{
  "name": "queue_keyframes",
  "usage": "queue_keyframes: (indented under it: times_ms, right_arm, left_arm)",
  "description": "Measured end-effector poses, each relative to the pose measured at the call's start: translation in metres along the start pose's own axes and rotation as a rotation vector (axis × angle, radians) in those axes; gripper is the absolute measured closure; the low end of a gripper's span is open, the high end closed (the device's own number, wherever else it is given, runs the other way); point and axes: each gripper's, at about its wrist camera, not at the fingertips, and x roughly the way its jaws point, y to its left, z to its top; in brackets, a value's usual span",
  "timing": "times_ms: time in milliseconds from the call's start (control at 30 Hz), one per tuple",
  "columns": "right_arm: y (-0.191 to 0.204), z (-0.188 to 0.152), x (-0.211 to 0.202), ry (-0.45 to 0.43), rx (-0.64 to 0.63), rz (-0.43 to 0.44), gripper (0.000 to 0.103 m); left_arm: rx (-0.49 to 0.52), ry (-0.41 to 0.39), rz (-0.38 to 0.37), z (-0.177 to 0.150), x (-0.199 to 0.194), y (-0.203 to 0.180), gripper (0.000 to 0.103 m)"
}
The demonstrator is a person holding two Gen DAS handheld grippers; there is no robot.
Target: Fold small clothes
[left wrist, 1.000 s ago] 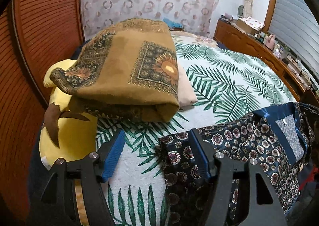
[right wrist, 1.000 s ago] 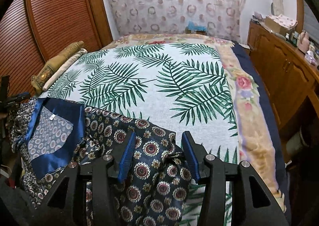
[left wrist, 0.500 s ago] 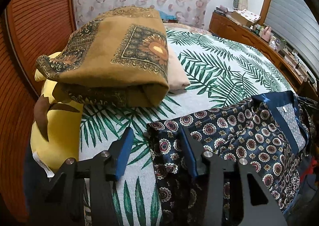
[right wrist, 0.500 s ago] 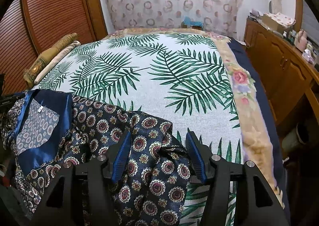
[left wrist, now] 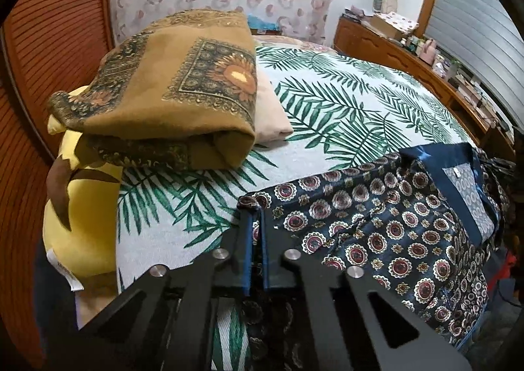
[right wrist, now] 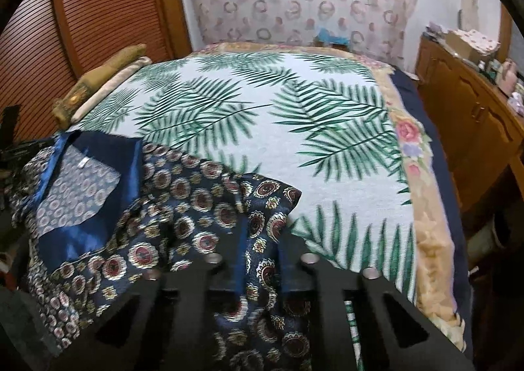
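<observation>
A dark navy garment (left wrist: 376,223) with round medallion print lies spread near the front edge of a palm-leaf bed cover (left wrist: 344,115). Its blue collar and pale inner lining (left wrist: 465,181) face up. My left gripper (left wrist: 257,217) is shut on the garment's left corner, which pokes out just past the fingertips. In the right wrist view the same garment (right wrist: 183,207) reaches left, and my right gripper (right wrist: 263,230) is closing its jaws on the right corner. That fabric fills the gap between the blue pads and its tip lifts off the bed cover (right wrist: 262,109).
A folded brown patterned blanket (left wrist: 170,92) lies on a beige cloth and a yellow pillow (left wrist: 78,227) at the bed's left side. Slatted wooden doors (left wrist: 49,43) stand to the left. A wooden cabinet (right wrist: 475,115) with clutter runs along the right.
Both grippers went from open to shut on the garment's corners. The left one slid right onto the left corner; the right corner is now bunched and raised.
</observation>
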Motion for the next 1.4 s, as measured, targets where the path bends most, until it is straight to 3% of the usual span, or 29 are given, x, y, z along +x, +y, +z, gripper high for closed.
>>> queue_keyframes:
  times_ms: [200, 700, 900, 1100, 1200, 1267, 1333, 1367, 1400]
  right_arm:
    - [0.011, -0.004, -0.032, -0.064, -0.014, -0.028, 0.097]
    - [0.039, 0.003, -0.22, -0.416, -0.066, -0.074, 0.098]
    - [0.047, 0.015, -0.279, -0.515, -0.122, -0.118, 0.098]
    - [0.037, 0.063, -0.291, -0.543, -0.164, -0.169, 0.098]
    - [0.027, 0.103, -0.26, -0.502, -0.169, -0.209, 0.098]
    - [0.026, 0.129, -0.224, -0.455, -0.165, -0.244, 0.098]
    - [0.017, 0.154, -0.179, -0.401, -0.115, -0.293, 0.097]
    - [0.016, 0.164, -0.158, -0.39, -0.095, -0.335, 0.091]
    - [0.013, 0.171, -0.136, -0.374, -0.069, -0.373, 0.078]
  left_arm:
    - [-0.021, -0.101, -0.043, 0.0, -0.042, -0.012, 0.099]
    - [0.067, -0.526, -0.079, 0.014, -0.217, -0.065, 0.1]
    - [0.086, -0.624, -0.065, 0.041, -0.247, -0.066, 0.1]
    - [0.063, -0.628, -0.008, 0.11, -0.227, -0.056, 0.1]
    - [0.07, -0.603, 0.03, 0.141, -0.2, -0.056, 0.1]
    - [0.054, -0.562, 0.082, 0.167, -0.158, -0.052, 0.1]
    - [0.041, -0.508, 0.074, 0.183, -0.119, -0.047, 0.1]
    - [0.044, -0.48, 0.064, 0.187, -0.103, -0.046, 0.099]
    - [0.043, -0.433, 0.063, 0.192, -0.081, -0.043, 0.098]
